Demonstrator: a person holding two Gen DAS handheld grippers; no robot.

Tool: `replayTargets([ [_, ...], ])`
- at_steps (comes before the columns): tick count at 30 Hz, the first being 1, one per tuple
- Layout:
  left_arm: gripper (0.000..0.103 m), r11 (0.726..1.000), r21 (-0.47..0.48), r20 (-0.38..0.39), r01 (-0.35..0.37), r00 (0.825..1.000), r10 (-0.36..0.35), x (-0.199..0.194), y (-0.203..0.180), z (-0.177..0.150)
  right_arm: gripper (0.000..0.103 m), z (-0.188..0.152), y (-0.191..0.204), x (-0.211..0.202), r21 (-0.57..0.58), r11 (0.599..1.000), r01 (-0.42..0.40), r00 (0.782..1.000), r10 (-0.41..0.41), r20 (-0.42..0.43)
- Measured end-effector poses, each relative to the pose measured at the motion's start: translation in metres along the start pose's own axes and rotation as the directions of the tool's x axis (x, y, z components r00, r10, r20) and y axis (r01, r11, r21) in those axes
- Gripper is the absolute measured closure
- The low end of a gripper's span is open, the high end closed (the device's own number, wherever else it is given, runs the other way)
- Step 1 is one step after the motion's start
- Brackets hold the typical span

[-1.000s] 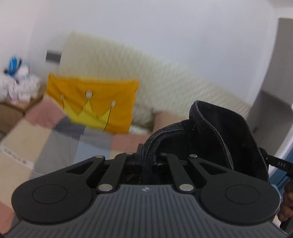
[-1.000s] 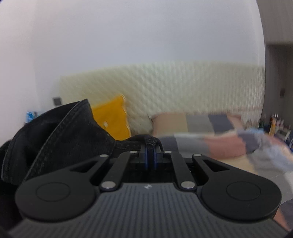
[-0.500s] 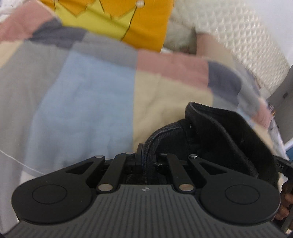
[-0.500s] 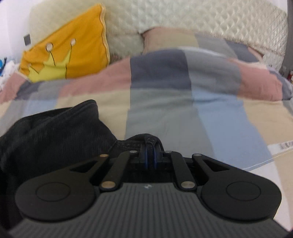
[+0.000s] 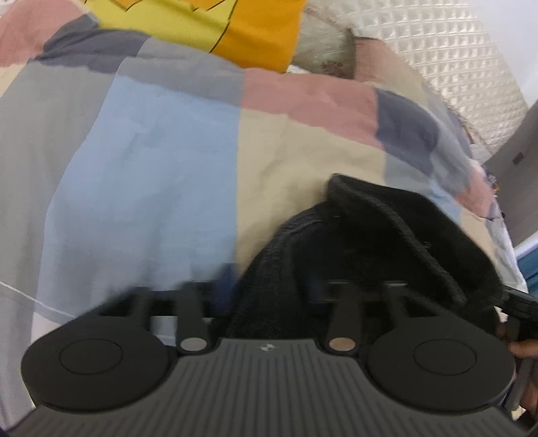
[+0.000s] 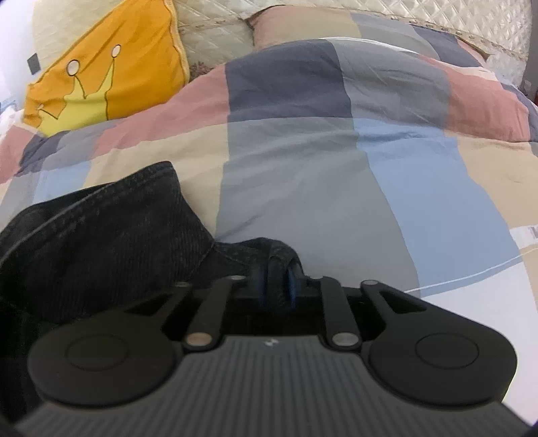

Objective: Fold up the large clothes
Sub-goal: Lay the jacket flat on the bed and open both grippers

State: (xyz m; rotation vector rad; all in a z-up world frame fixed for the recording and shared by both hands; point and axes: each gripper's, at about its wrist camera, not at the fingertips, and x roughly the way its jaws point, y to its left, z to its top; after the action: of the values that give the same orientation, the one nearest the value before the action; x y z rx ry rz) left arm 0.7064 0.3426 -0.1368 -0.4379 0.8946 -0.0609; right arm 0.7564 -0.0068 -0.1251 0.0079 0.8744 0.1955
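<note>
A black denim garment (image 5: 386, 235) lies bunched on the patchwork quilt (image 5: 151, 168), low and right in the left wrist view. My left gripper (image 5: 279, 285) is low over it with its jaws opening wide. A thick fold of the cloth stands loose between the blurred fingers. In the right wrist view the same garment (image 6: 101, 242) fills the lower left. My right gripper (image 6: 276, 285) also has its jaws opening. A narrow hem fold still sits between its blue pads (image 6: 293, 285).
The quilt (image 6: 302, 185) covers a bed and rises in a hump toward the back. A yellow crown pillow (image 6: 111, 77) leans on the cream quilted headboard (image 6: 218, 30). A hand (image 5: 524, 349) shows at the right edge of the left wrist view.
Both grippers dropped from facing the wall and headboard to just over the quilt, bringing the garment down. The left jaws then spread wide and the right jaws parted a little.
</note>
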Motion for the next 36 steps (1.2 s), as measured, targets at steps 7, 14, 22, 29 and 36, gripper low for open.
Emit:
replayTargets([
  [7, 0.032, 0.999, 0.033, 0.043, 0.022, 0.999, -0.023, -0.07, -0.03, -0.015, 0.037, -0.004, 0.007, -0.065, -0.044, 0.997, -0.059, 0.996, 0.062, 0.058],
  [14, 0.032, 1.0, 0.024, 0.102, 0.018, 0.995, -0.021, -0.175, -0.065, -0.064, 0.037, -0.03, 0.012, -0.172, -0.068, 0.993, -0.096, 0.985, 0.105, 0.134],
  [22, 0.033, 0.999, -0.002, 0.127, 0.038, 0.991, -0.037, -0.291, -0.084, -0.169, 0.037, -0.119, 0.002, -0.288, -0.017, 0.987, -0.16, 0.97, 0.161, 0.182],
  [29, 0.033, 1.0, -0.011, 0.141, 0.025, 0.99, -0.023, -0.371, -0.088, -0.267, 0.037, -0.211, 0.004, -0.355, -0.039, 0.982, -0.186, 0.965, 0.19, 0.178],
  [36, 0.033, 0.999, -0.017, 0.096, -0.027, 0.995, 0.029, -0.405, -0.083, -0.365, 0.037, -0.292, 0.005, -0.382, -0.051, 0.975, -0.217, 0.96, 0.222, 0.168],
])
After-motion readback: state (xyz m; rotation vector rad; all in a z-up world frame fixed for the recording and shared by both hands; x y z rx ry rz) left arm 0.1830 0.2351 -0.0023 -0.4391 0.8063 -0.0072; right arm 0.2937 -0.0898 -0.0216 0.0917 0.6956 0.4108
